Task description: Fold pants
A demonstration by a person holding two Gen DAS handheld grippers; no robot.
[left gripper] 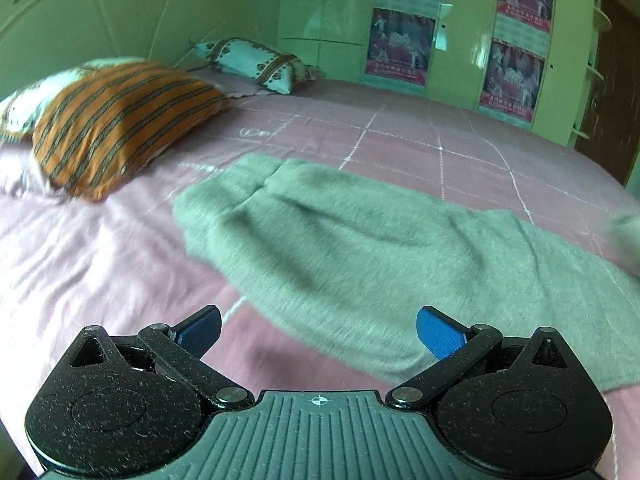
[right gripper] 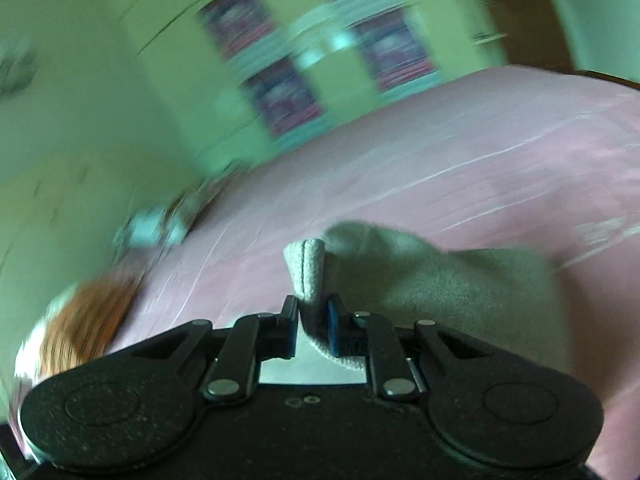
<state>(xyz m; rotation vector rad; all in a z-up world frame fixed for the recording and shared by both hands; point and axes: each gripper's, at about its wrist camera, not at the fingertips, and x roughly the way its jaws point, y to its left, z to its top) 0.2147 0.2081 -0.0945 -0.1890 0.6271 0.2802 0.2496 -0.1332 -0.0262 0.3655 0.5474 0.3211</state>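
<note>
Grey fleece pants point(left gripper: 340, 240) lie spread across the pink bedsheet point(left gripper: 100, 248), reaching from the middle to the right edge of the left wrist view. My left gripper point(left gripper: 320, 334) is open and empty, just above the near edge of the pants. My right gripper point(right gripper: 313, 320) is shut on a seamed edge of the pants point(right gripper: 308, 272), which sticks up between the jaws; the rest of the cloth point(right gripper: 460, 300) trails to the right on the bed. The right wrist view is blurred by motion.
An orange striped pillow point(left gripper: 120, 120) lies at the left of the bed, and a white patterned pillow point(left gripper: 256, 64) by the headboard. A green wardrobe with posters point(left gripper: 516, 36) stands beyond the bed. A brown door point(left gripper: 616, 80) is at far right.
</note>
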